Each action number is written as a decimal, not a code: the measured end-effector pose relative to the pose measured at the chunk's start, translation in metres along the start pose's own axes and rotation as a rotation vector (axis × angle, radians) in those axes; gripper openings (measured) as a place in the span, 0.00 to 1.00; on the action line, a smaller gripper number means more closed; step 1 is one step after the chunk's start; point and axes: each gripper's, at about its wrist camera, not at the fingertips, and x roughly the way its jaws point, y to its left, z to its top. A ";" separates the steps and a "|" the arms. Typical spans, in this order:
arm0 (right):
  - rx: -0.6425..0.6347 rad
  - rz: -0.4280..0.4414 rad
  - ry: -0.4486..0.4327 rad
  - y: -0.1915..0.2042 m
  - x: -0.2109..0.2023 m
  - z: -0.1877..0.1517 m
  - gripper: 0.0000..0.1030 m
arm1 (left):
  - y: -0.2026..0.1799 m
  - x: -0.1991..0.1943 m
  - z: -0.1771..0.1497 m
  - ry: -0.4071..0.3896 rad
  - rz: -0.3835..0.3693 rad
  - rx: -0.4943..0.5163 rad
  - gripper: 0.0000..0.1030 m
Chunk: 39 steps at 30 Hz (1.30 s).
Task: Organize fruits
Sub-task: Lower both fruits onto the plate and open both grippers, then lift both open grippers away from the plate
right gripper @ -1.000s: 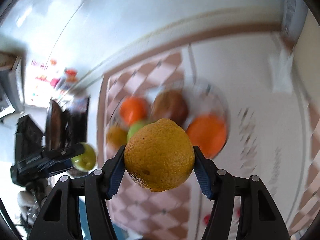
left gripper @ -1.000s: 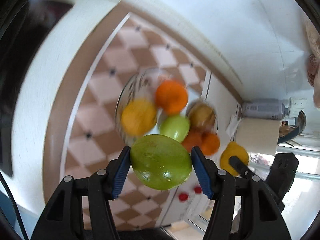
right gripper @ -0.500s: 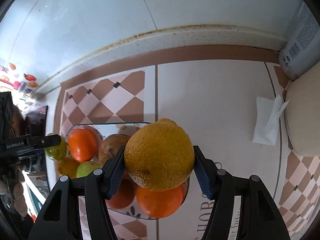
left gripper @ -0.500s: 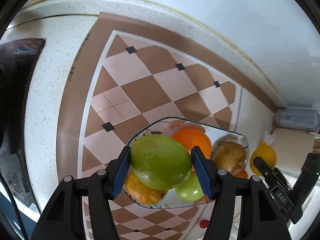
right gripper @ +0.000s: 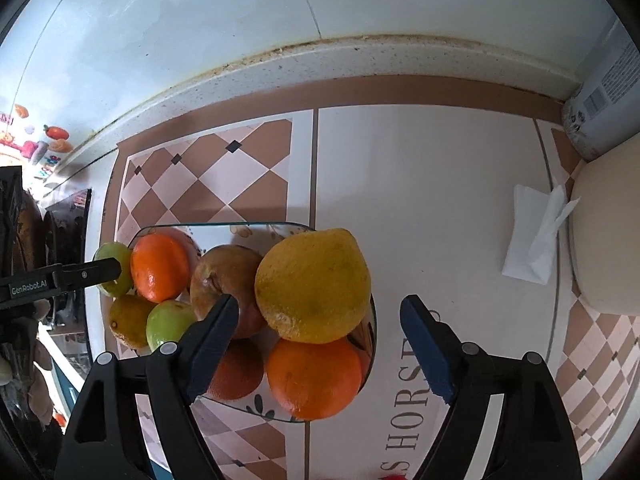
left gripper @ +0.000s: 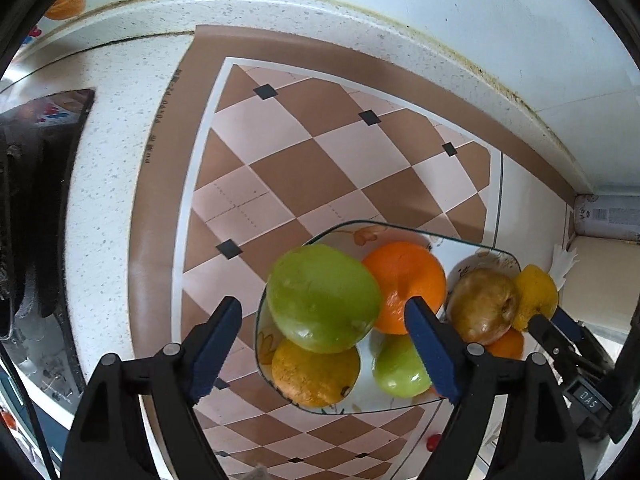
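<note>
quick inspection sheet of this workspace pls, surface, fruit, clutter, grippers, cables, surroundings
surface: patterned mat on a speckled counter.
job's things: glass plate piled with fruit; green apple and lemon on top.
clutter: white tissue, grey can.
grippers: left gripper and right gripper have just opened, pads clear of the fruit.
cables: nothing seen.
surroundings: white tiled wall.

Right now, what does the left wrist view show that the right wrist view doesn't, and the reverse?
Left only: the left gripper head-on, jaws just opened, clear of the green apple.
Right only: the right gripper, jaws just opened, off the lemon; a white napkin; lettering on the mat.
Both: the glass bowl of fruit, the brown pear, the checkered mat and the wall.
</note>
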 end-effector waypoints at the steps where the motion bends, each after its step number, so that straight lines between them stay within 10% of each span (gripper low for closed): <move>1: -0.007 -0.006 -0.009 0.003 -0.003 -0.003 0.90 | 0.000 -0.002 -0.002 -0.008 0.005 0.002 0.81; 14: -0.083 -0.129 -0.112 0.039 -0.047 -0.067 0.93 | -0.014 -0.053 -0.083 -0.235 0.221 0.091 0.81; 39: -0.068 -0.073 -0.350 0.062 -0.183 -0.197 0.93 | -0.043 -0.147 -0.234 -0.519 0.193 0.181 0.81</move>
